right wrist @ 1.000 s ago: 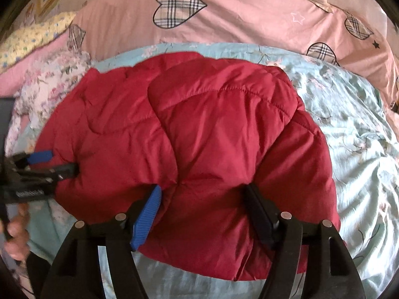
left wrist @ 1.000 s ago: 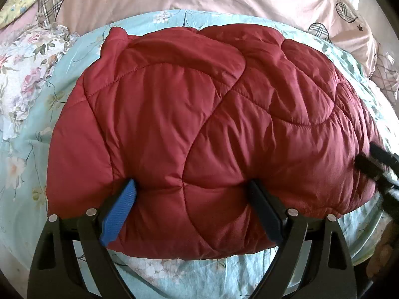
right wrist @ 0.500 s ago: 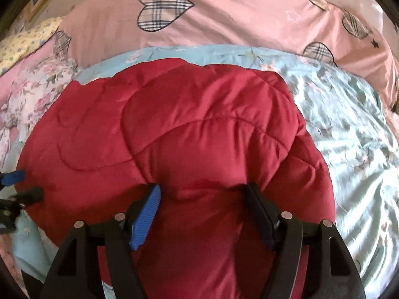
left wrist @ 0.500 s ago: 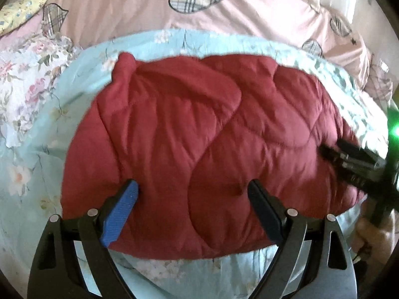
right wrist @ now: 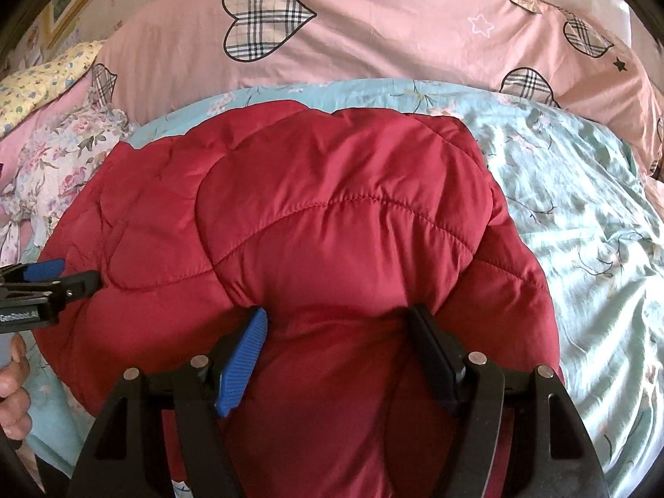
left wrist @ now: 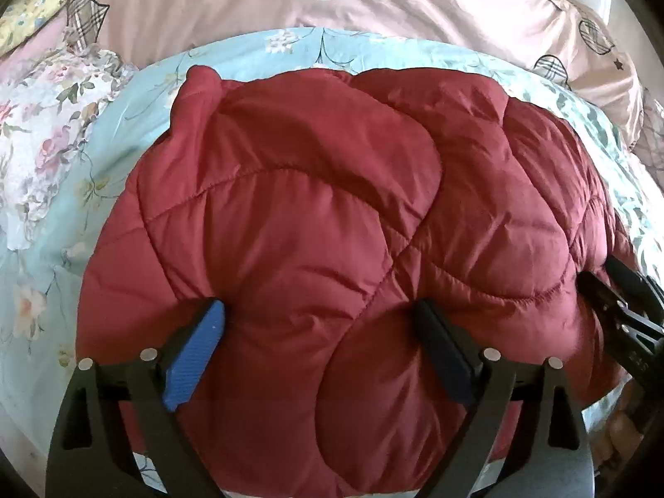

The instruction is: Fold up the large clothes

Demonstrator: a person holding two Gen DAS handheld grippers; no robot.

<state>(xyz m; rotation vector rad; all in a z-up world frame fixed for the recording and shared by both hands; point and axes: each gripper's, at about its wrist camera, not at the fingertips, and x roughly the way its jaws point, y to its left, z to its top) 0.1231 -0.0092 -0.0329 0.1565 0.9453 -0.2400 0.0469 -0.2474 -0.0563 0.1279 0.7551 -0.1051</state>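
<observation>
A dark red quilted padded jacket (left wrist: 299, 216) lies bunched on the bed. My left gripper (left wrist: 317, 307) is shut on its near edge; the blue pad (left wrist: 195, 357) and the black pad (left wrist: 442, 357) dent the puffy fabric, which bulges between them. My right gripper (right wrist: 337, 313) grips another thick fold of the jacket (right wrist: 344, 216) the same way, jaws wide and pressed in. Each gripper shows in the other's view: the right gripper (left wrist: 614, 303) at the jacket's right edge, the left gripper (right wrist: 54, 282) at its left edge.
The jacket rests on a light blue floral sheet (right wrist: 581, 216). A pink duvet with plaid hearts (right wrist: 373, 29) lies behind it, and a floral cloth (left wrist: 45, 145) to the left. A hand (right wrist: 12, 394) holds the left gripper's handle.
In the left view the jacket's near edge has come closer and now bulges between the jaws. In the right view the gripped fold was drawn toward the camera, then held still.
</observation>
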